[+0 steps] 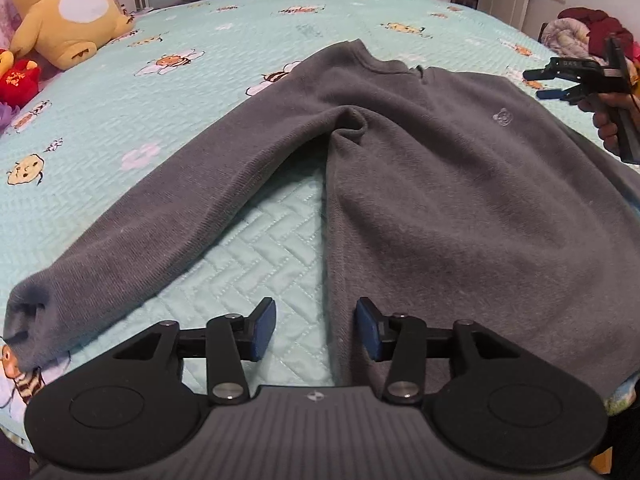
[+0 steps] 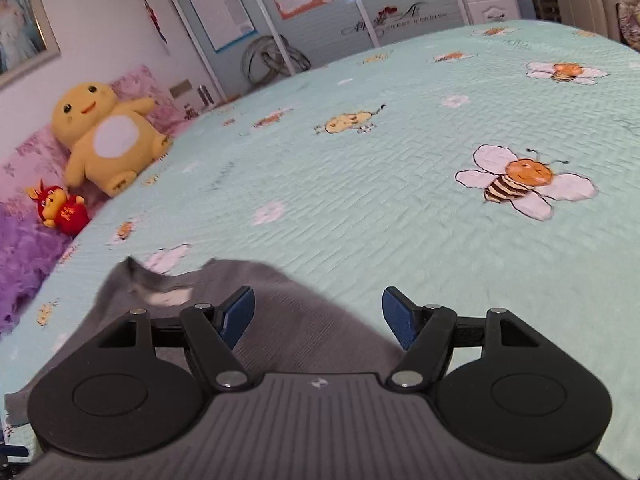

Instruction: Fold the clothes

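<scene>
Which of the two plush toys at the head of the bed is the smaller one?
The red plush toy is the smaller. It sits low beside the much bigger yellow plush toy, which has a white belly.

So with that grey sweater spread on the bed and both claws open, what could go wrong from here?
Three things, probably. The grey sweater bunches at the armpit, so a fold made now may trap that crease. The left gripper hangs open over the sweater's edge and bare bedspread; closing here could pinch the quilt too. The right gripper is open above the collar end with its view blurred, so a hurried grab might miss the cloth.
</scene>
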`<state>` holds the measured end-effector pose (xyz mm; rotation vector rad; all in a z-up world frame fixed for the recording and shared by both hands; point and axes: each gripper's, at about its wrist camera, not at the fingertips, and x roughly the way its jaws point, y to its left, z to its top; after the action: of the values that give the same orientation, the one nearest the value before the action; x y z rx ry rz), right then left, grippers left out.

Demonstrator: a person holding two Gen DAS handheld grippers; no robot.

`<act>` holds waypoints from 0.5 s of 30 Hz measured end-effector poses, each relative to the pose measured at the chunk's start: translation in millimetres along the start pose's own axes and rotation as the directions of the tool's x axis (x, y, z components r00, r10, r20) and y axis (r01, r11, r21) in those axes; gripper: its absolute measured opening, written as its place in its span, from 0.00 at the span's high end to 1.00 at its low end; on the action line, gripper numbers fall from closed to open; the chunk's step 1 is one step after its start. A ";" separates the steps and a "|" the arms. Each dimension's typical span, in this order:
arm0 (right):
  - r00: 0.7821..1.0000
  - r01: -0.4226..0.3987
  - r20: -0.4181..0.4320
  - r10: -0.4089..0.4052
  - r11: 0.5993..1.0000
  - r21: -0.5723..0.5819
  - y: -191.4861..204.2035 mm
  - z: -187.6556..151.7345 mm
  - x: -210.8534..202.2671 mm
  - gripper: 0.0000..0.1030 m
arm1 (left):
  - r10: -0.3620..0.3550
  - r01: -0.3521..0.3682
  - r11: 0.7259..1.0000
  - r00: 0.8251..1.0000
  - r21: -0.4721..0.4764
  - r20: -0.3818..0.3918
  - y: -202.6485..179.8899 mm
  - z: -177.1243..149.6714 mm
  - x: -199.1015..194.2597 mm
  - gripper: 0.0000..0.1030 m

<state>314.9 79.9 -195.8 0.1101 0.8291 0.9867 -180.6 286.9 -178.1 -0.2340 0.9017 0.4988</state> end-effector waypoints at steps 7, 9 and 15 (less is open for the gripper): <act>0.991 -0.045 -0.131 0.026 0.989 -0.141 16.2 -23.8 41.1 0.45 | 0.021 -0.021 1.000 1.000 0.003 -0.017 -4.7 12.0 13.3 0.51; 0.991 -0.023 -0.131 0.003 0.988 -0.151 20.7 -23.4 42.0 0.93 | 0.027 -0.027 1.000 1.000 0.009 -0.014 -7.2 14.2 15.1 0.51; 0.999 0.049 0.017 -0.046 0.981 -0.188 5.5 20.6 10.1 0.95 | 0.041 -0.041 0.999 0.999 0.002 -0.001 -6.8 16.6 12.1 0.50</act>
<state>327.6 96.5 -184.9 -0.0652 0.7196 1.0133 -159.4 291.4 -177.7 -0.2143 0.9097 0.5360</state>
